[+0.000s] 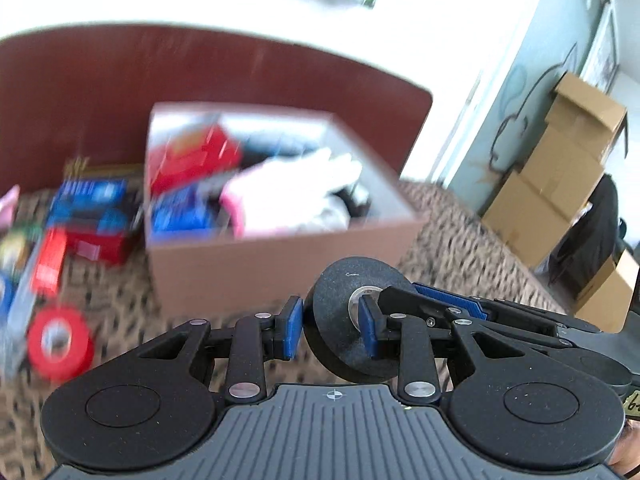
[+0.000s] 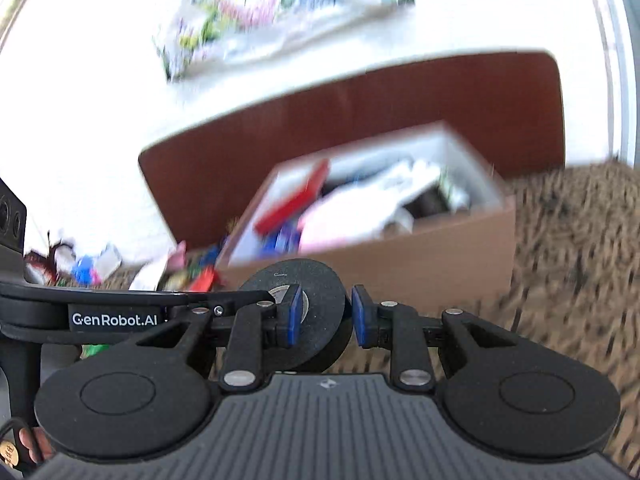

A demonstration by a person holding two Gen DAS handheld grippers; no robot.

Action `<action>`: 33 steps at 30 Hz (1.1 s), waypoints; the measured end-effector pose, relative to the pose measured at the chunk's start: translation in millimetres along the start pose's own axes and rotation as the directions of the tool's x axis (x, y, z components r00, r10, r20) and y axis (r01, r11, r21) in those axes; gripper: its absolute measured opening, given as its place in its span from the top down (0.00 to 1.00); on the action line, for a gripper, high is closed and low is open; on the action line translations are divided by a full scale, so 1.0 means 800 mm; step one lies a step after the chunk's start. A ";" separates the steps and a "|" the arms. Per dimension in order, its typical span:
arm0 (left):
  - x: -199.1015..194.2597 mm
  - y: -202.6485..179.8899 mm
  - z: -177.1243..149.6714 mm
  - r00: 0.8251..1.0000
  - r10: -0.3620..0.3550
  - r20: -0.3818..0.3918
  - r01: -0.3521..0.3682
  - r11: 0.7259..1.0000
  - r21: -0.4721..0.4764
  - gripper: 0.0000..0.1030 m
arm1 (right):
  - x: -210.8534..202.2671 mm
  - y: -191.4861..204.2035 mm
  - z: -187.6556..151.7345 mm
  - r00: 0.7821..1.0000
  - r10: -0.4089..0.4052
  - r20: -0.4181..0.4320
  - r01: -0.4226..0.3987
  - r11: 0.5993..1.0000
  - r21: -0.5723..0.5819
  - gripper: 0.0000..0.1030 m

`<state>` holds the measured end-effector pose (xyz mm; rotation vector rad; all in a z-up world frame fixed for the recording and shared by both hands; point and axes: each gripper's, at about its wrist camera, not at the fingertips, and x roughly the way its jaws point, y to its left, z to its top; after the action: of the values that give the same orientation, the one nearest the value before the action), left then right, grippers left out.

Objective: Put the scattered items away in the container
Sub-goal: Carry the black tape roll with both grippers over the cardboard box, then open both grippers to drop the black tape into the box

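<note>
A black grinding wheel (image 1: 336, 360) with a metal hub hangs above the patterned surface, clamped between the blue pads of my left gripper (image 1: 329, 330). In the right wrist view the same wheel (image 2: 320, 340) sits between the pads of my right gripper (image 2: 325, 316), also shut on it. One of the right gripper's fingers (image 1: 444, 300) comes in from the right. The left gripper's finger (image 2: 224, 298) comes in from the left. Just beyond stands the open cardboard box (image 1: 260, 268) (image 2: 440, 256). It holds red and blue packs and a white glove (image 1: 296, 188) with a pink cuff.
Left of the box lie a red tape roll (image 1: 60, 344), blue packs (image 1: 88, 204) and red packs (image 1: 50, 264). A brown board (image 1: 200, 68) rises behind the box. Stacked cardboard cartons (image 1: 560, 168) stand by the wall at right. A floral bag (image 2: 260, 12) lies beyond the board.
</note>
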<state>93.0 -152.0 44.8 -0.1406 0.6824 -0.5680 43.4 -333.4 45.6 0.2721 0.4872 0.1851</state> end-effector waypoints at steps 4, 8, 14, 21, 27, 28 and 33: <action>0.024 -0.014 0.055 0.999 -0.004 0.048 0.003 1.000 0.012 0.63 | 0.020 -0.021 0.054 0.999 -0.002 0.049 0.002 1.000 -0.005 0.71; 0.060 -0.014 0.110 0.998 -0.026 0.060 0.026 1.000 -0.003 0.60 | 0.048 -0.043 0.103 0.998 -0.016 0.066 0.018 0.999 -0.029 0.71; 0.126 0.004 0.173 0.997 -0.059 0.053 0.062 0.996 -0.063 0.58 | 0.104 -0.074 0.155 0.997 -0.037 0.067 0.042 0.996 -0.073 0.71; 0.208 0.029 0.211 0.999 -0.051 0.014 0.053 0.994 -0.100 0.57 | 0.174 -0.119 0.185 0.999 -0.029 0.035 0.031 0.998 -0.060 0.71; 0.260 0.045 0.226 0.999 -0.038 -0.012 0.036 0.993 -0.113 0.57 | 0.222 -0.152 0.197 1.000 -0.013 0.007 0.014 0.999 -0.036 0.70; 0.264 0.046 0.228 0.999 -0.032 -0.010 0.031 0.993 -0.111 0.56 | 0.229 -0.156 0.198 1.000 -0.007 0.003 0.007 1.000 -0.027 0.70; 0.261 0.059 0.231 0.996 0.059 0.062 -0.050 0.990 -0.132 0.10 | 0.243 -0.172 0.206 0.997 -0.037 0.062 0.035 0.999 0.030 0.34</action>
<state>362.9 -236.1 57.1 -0.2605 0.6576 -0.4645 306.9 -452.5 60.0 0.2966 0.4324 0.1342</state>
